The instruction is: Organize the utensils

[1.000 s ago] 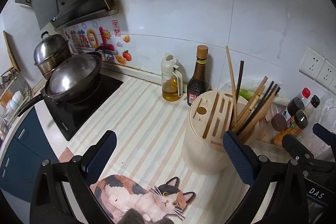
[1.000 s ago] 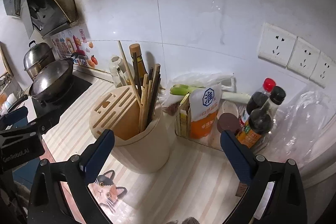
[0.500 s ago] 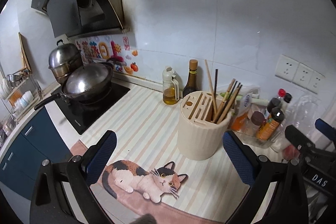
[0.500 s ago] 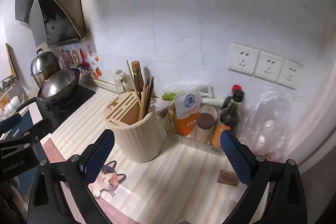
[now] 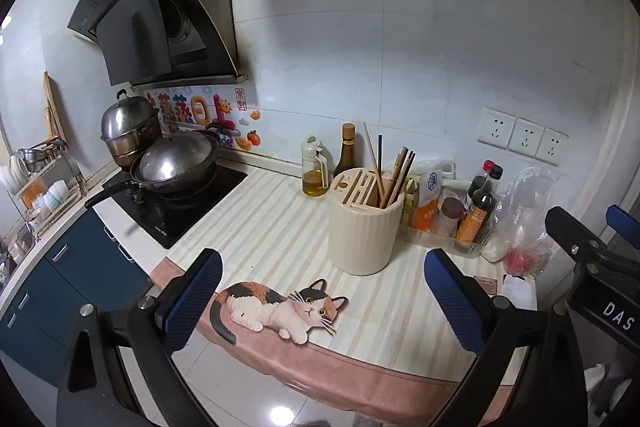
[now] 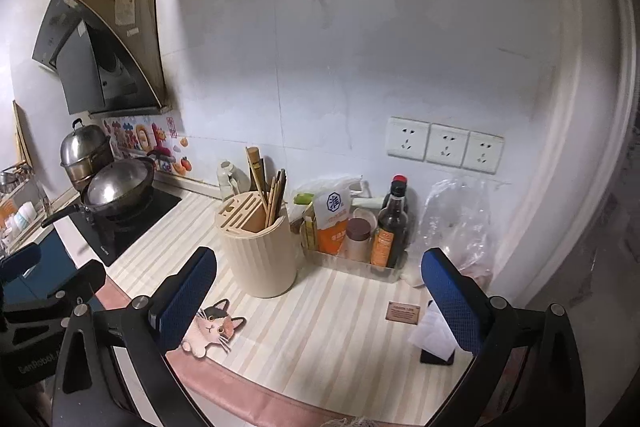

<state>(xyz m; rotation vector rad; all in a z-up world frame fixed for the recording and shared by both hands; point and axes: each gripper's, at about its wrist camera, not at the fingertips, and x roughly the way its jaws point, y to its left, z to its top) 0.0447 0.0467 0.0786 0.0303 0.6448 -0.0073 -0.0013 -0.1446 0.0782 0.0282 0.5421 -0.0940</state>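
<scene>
Both the left gripper [image 5: 320,301] and right gripper [image 6: 320,293] hang released and empty just short of the cream ribbed cylindrical utensil holder [image 5: 365,227], where the wooden chopsticks [image 5: 394,175] stand upright, apparently already sorted.

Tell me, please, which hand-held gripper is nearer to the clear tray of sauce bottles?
Right. The right hand-held gripper hangs open just in front of the tray, which sits between its fingers. The left hand-held gripper, also open, is off to the tray's left, facing the utensil holder.

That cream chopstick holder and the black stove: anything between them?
No: only bare striped counter mat lies between the holder and the stove, clearest in the left wrist view.
</scene>
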